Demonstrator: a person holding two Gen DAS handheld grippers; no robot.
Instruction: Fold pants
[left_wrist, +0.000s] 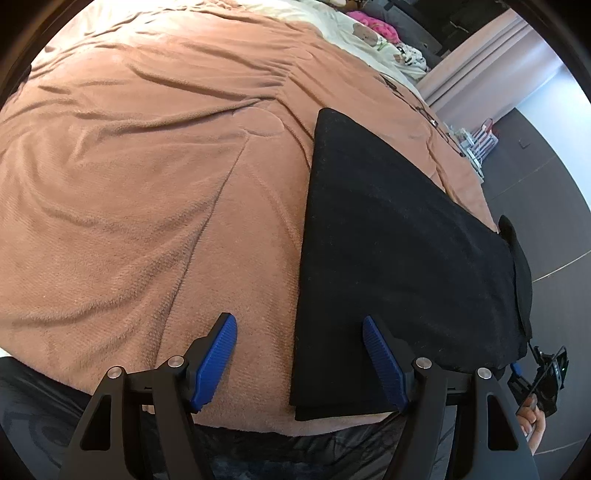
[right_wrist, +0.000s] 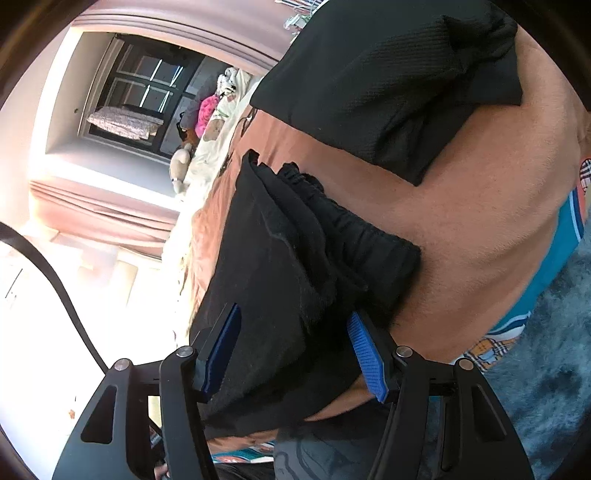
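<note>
The pants (left_wrist: 399, 258) lie on the bed, on a brown blanket (left_wrist: 147, 184), near the bed's close edge. They are black, flat and already doubled lengthwise, with two layers showing at the near hem. The waistband end (right_wrist: 332, 229) is bunched and gathered, as the right wrist view shows.

Step in hand, as a judgement: the lengthwise fold is done and the crosswise fold is being set up. The next move calls for a grip on both layers at one end, a lift, and a carry over toward the other end, with the edges kept aligned.

Left gripper (left_wrist: 299, 354): fingers spread wide, holding nothing. The near hem corner of the pants lies between them; contact cannot be confirmed.

Right gripper (right_wrist: 295, 350): fingers spread wide around the edge of the pants near the waistband. The fabric sits between them, but they are not closed on it.

Count:
- Pants in hand: one
- Other black garment (right_wrist: 388, 92), lying apart on the blanket farther along the bed: one
- Grippers: two
- Blanket: one
- Pale printed bedding (left_wrist: 354, 29) at the far end of the bed: one
- Pink item (left_wrist: 376, 26) on that bedding: one, type unclear
</note>
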